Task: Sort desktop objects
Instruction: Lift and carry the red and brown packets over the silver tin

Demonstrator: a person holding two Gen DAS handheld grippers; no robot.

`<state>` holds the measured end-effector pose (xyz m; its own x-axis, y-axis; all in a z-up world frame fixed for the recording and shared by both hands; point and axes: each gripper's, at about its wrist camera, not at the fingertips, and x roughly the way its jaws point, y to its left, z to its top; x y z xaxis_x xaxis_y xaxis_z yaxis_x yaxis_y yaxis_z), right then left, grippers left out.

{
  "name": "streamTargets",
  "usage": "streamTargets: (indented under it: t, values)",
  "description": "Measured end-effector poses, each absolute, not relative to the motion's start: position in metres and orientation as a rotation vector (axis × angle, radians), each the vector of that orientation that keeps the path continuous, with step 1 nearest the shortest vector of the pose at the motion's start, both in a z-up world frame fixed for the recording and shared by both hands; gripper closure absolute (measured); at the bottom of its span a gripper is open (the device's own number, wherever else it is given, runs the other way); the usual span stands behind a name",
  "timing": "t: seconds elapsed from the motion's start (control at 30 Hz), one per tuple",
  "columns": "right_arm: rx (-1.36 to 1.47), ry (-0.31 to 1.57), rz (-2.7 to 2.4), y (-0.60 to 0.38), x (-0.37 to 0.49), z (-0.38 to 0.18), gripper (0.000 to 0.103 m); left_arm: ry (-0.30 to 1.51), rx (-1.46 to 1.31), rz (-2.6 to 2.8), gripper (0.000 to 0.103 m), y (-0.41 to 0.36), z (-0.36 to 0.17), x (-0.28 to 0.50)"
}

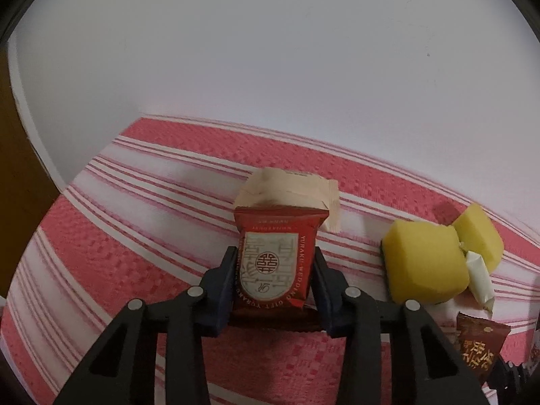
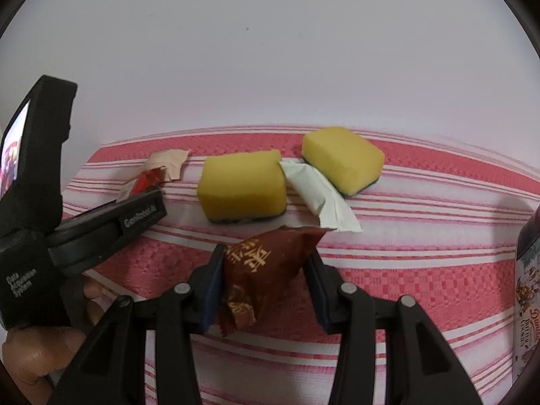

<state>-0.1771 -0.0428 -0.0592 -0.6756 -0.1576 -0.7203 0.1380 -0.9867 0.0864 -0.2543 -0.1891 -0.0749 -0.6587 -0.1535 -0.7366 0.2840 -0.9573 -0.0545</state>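
My left gripper (image 1: 275, 260) is shut on a red snack packet (image 1: 278, 263) with a white label, held just above the red-and-white striped cloth (image 1: 135, 236). A beige packet (image 1: 290, 190) lies right behind it. My right gripper (image 2: 265, 256) is closed around a brown snack packet (image 2: 263, 263); the left finger touches it, a small gap shows at the right finger. Two yellow sponges (image 2: 241, 185) (image 2: 342, 160) and a white wrapper (image 2: 317, 195) lie beyond it. The left gripper body (image 2: 101, 226) shows at the left of the right wrist view.
A printed cookie box (image 2: 530, 287) stands at the right edge of the right wrist view. A white wall (image 1: 270, 50) rises behind the cloth's far edge. A dark wooden surface (image 1: 20, 168) shows at far left in the left wrist view.
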Motion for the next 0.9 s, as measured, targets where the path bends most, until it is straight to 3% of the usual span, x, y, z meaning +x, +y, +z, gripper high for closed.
streamTargets:
  t: [0.33,0.9]
  values:
    - [1.11,0.03,-2.781,-0.053,-0.169,-0.053,0.058,0.073,1.04,-2.638,0.059,-0.179,-0.061,-0.227]
    - [1.058,0.06,-2.78,-0.048,-0.143,-0.049,0.058,0.099,1.029,-2.644,0.059,-0.179,-0.062,-0.202]
